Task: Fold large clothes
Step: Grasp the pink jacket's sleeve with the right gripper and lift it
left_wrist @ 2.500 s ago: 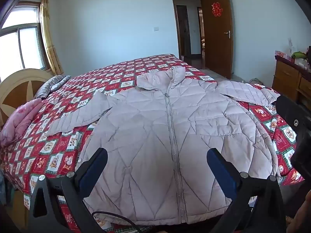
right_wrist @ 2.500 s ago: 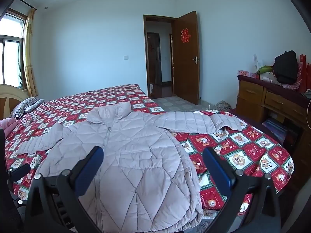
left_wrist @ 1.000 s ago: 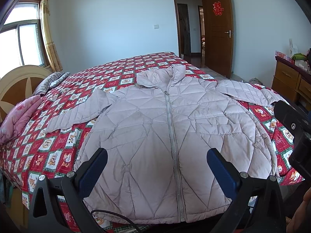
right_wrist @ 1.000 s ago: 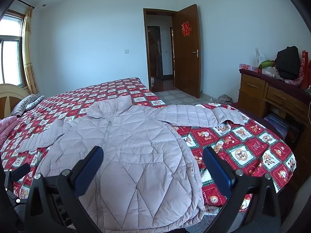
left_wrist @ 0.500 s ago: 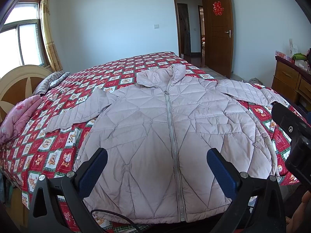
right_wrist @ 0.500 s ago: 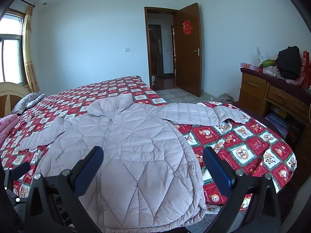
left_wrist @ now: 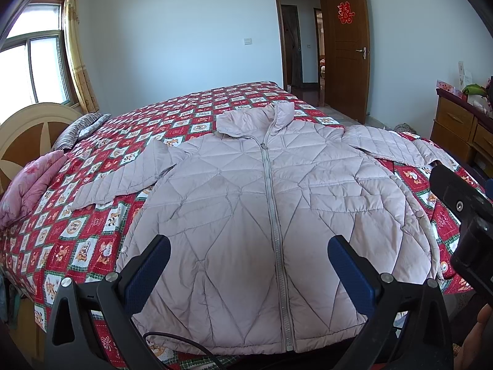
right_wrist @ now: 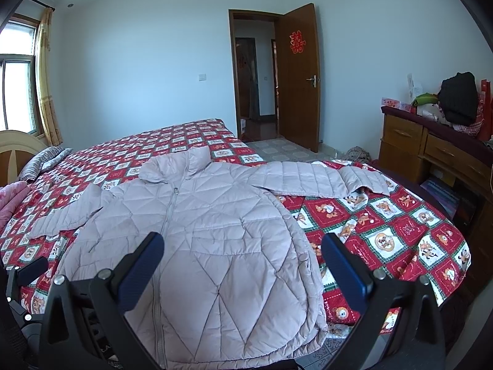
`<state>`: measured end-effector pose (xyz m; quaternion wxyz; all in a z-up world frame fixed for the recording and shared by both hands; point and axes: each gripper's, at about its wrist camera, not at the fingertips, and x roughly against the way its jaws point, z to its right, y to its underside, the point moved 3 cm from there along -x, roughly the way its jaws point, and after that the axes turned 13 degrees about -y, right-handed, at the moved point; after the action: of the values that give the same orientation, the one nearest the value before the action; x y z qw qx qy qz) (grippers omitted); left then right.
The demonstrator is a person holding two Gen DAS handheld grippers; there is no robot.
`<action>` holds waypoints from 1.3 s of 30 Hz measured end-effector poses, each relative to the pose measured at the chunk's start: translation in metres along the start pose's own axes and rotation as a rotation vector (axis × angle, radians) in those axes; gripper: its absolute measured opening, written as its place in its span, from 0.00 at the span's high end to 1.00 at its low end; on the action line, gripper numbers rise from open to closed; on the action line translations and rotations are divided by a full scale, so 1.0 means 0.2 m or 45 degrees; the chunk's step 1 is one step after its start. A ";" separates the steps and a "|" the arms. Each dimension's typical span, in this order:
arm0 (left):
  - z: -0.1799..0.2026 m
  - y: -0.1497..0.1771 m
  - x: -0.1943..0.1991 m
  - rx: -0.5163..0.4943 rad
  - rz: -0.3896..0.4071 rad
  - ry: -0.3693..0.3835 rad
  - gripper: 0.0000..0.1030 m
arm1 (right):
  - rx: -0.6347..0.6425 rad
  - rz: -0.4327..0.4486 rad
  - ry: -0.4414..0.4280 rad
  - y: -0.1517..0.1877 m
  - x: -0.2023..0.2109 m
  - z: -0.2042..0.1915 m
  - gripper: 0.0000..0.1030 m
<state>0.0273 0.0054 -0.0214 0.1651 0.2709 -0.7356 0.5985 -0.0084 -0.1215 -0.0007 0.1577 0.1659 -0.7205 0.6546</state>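
A pale pink quilted puffer jacket (left_wrist: pixel 240 209) lies flat, zipped and front up on the bed, collar at the far end and both sleeves spread out to the sides. It also shows in the right wrist view (right_wrist: pixel 197 234). My left gripper (left_wrist: pixel 249 265) is open and empty above the jacket's hem, near the zipper. My right gripper (right_wrist: pixel 242 262) is open and empty above the jacket's right hem area. Neither gripper touches the fabric.
The bed has a red patterned quilt (left_wrist: pixel 92 240). A pink folded blanket (left_wrist: pixel 27 185) and a striped pillow (left_wrist: pixel 77 129) lie by the headboard at left. A wooden dresser (right_wrist: pixel 431 154) with clutter stands at right. An open door (right_wrist: pixel 300 77) is beyond the bed.
Both views have shifted slightly; the jacket sits a little higher and closer in frame. The jacket itself has not moved and both grippers stay open.
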 end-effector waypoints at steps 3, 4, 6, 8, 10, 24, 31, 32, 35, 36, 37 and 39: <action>0.00 0.00 0.00 0.001 -0.001 0.000 0.01 | -0.001 -0.007 0.000 0.00 -0.01 0.00 0.00; -0.01 0.00 0.01 0.001 -0.002 0.000 0.01 | -0.002 -0.008 0.000 0.00 0.00 0.00 0.00; 0.00 0.00 0.01 0.001 -0.001 0.000 0.01 | -0.001 -0.008 0.000 0.00 -0.01 0.00 0.00; -0.01 0.00 0.01 0.001 -0.002 0.000 0.01 | -0.001 -0.009 0.000 0.00 0.00 0.00 0.00; -0.01 0.00 0.01 0.000 -0.003 0.000 0.01 | -0.002 -0.012 0.000 0.01 -0.01 0.00 0.00; 0.01 -0.04 -0.21 0.002 -0.083 0.069 0.01 | -0.031 -0.123 -0.016 0.02 -0.21 0.12 0.00; -0.01 -0.17 -0.53 0.084 -0.122 0.096 0.01 | -0.090 -0.267 0.064 0.05 -0.45 0.38 0.00; -0.01 -0.19 -0.57 0.084 -0.130 0.090 0.01 | -0.109 -0.257 0.079 0.04 -0.46 0.43 0.00; -0.04 -0.24 -0.73 0.095 -0.151 0.075 0.01 | -0.206 -0.227 0.141 -0.03 -0.53 0.65 0.00; -0.06 -0.26 -0.78 0.105 -0.150 0.069 0.01 | -0.256 -0.198 0.177 -0.06 -0.55 0.76 0.00; -0.08 -0.29 -0.84 0.121 -0.147 0.055 0.01 | -0.290 -0.181 0.195 -0.08 -0.56 0.82 0.00; -0.12 -0.34 -0.93 0.147 -0.137 0.028 0.01 | -0.448 -0.137 0.222 -0.13 -0.61 1.08 0.00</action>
<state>0.2140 0.0558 -0.0681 0.1893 0.3125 -0.6824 0.6331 0.1104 -0.3348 -0.0516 0.2808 0.1167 -0.7974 0.5212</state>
